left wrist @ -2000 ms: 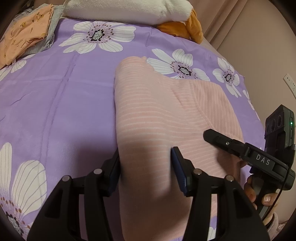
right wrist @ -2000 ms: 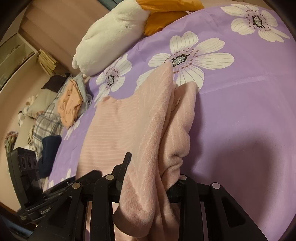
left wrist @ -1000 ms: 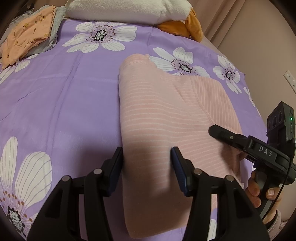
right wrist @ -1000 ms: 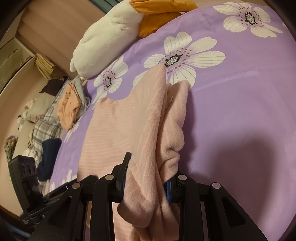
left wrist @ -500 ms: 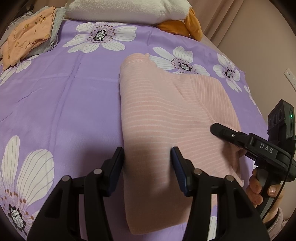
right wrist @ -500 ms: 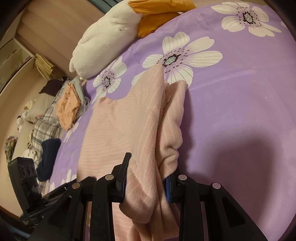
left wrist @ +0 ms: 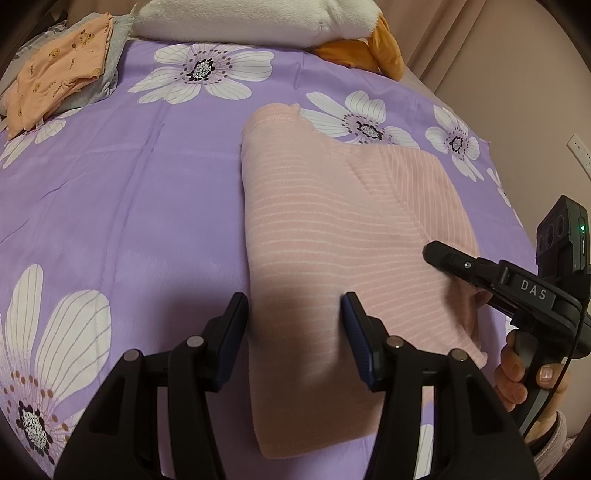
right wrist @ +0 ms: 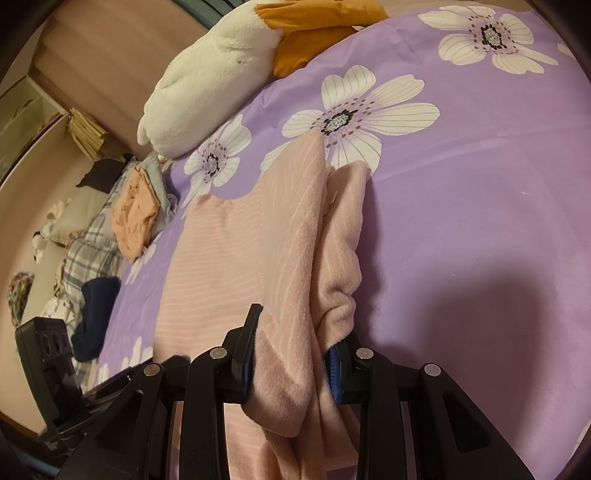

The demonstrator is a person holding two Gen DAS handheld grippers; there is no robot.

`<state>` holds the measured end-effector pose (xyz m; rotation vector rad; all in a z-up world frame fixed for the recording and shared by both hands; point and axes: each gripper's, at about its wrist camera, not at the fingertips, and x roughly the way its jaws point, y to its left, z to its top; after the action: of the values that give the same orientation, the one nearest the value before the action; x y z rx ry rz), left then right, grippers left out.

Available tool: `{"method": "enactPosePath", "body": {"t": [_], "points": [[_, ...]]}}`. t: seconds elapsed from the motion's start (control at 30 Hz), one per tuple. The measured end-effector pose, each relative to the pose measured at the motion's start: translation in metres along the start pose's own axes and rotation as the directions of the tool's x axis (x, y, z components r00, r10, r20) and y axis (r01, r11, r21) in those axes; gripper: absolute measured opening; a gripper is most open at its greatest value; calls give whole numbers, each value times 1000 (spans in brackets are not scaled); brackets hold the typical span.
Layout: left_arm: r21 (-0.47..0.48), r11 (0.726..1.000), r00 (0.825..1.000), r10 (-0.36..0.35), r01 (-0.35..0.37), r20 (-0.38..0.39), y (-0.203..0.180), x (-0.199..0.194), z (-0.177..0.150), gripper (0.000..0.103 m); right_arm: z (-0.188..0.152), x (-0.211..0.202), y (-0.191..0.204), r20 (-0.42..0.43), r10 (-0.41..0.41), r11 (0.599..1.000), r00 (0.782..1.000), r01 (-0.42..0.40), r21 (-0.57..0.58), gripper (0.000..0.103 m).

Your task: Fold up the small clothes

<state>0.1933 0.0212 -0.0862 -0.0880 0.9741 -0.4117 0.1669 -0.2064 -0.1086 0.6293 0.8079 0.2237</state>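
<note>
A pink striped garment (left wrist: 325,229) lies folded on the purple flowered bedspread (left wrist: 129,192); it also shows in the right wrist view (right wrist: 236,266). My left gripper (left wrist: 295,325) is open and hovers over the garment's near left part, one finger past its left edge. My right gripper (right wrist: 291,354) is shut on a bunched fold at the garment's right edge and shows in the left wrist view (left wrist: 443,258) at the right.
A white and orange plush pillow (left wrist: 251,18) lies at the head of the bed. A folded orange garment on grey clothes (left wrist: 62,74) sits at the far left. Plaid and dark clothes (right wrist: 88,273) lie beyond the bed's left side.
My left gripper has drawn back slightly, so more of the garment's near end shows. My right gripper keeps its hold on the fold, which has shifted a little.
</note>
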Motion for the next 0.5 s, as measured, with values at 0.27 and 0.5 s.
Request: {"method": "enactPosePath", "body": {"t": [0.27,0.5], "points": [[1,1000,1000,3,-3,-1,3,-3,-6,53,0,-1,-1,1,0,1000,1000,0,-1,29],[5,1000,1000,7,-7,-3,2,-4,-7,53,0,-1,-1,0,0,1000,1000,0,-3,29]]}}
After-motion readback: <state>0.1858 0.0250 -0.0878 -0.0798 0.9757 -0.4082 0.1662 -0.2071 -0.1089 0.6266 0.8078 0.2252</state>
